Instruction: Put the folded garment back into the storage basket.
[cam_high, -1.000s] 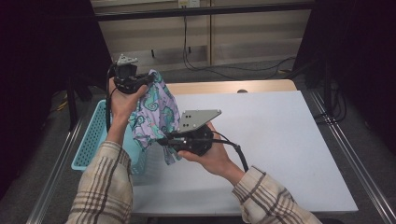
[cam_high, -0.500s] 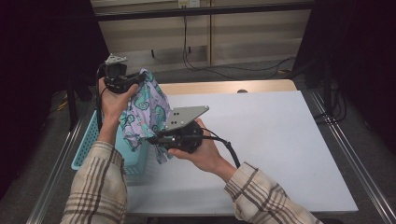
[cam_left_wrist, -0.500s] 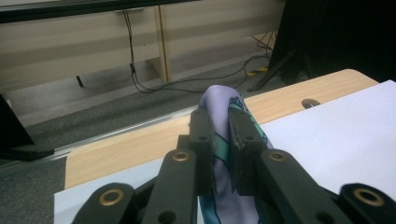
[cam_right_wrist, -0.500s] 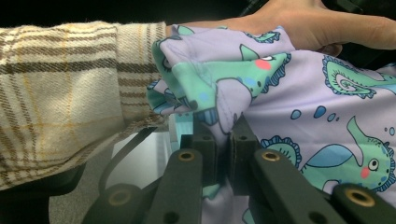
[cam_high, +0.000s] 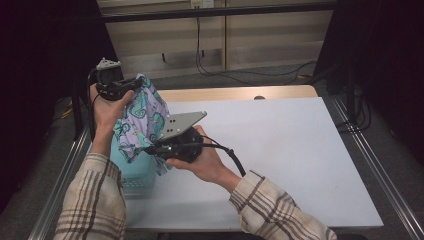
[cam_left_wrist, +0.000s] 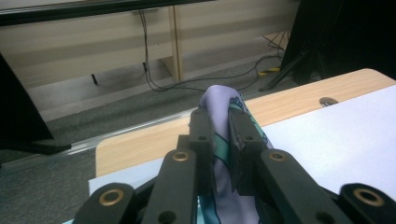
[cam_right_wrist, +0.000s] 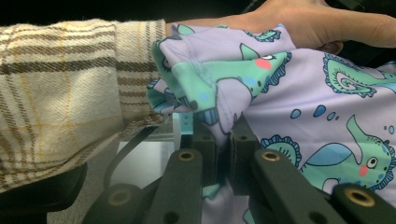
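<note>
left gripper (cam_high: 134, 83) up high at table's left edge, jaws squeezed tight on top of cloth (cam_high: 141, 117). right gripper (cam_high: 150, 148) lower down, jaws pinched tight on bottom fold of same cloth. cloth purple with green seahorse shapes, hangs stretched between both grippers, up in air above blue basket (cam_high: 131, 172). basket sits at left edge of white table (cam_high: 290, 150). plaid sleeve (cam_right_wrist: 60, 84) close beside cloth in right gripper view.

A lilac cloth (cam_high: 140, 117) printed with teal seahorses hangs crumpled in the air above a turquoise basket (cam_high: 131, 172).
</note>
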